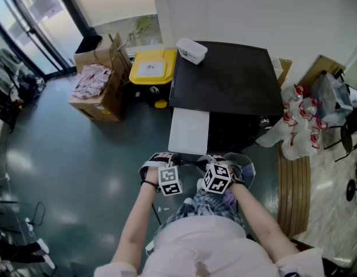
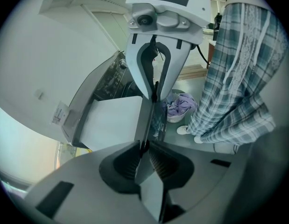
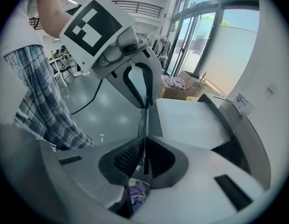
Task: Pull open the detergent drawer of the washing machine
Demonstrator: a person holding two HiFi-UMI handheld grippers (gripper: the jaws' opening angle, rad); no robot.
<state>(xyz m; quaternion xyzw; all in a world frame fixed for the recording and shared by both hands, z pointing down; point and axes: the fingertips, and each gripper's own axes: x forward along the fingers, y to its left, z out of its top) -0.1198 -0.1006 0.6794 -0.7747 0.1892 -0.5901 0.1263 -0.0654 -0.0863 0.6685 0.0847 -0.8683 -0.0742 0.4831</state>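
The washing machine (image 1: 224, 77) has a black top, and its white drawer (image 1: 188, 130) stands pulled out toward me. Both grippers clamp the drawer's thin front edge side by side. In the head view my left gripper (image 1: 168, 165) is at the drawer's left corner and my right gripper (image 1: 215, 165) just to its right. In the left gripper view the left gripper (image 2: 145, 148) is shut on the front edge, with the drawer (image 2: 111, 122) beyond it. The right gripper view shows the right gripper (image 3: 143, 149) pinching the same edge beside the drawer (image 3: 191, 118).
A white tub (image 1: 191, 51) sits on the machine top. A yellow bin (image 1: 152, 68) and cardboard boxes (image 1: 100, 94) stand to the left. Bags of bottles (image 1: 299, 120) and a wooden bench (image 1: 293, 189) are to the right. A basket of purple laundry (image 2: 180, 105) lies by my feet.
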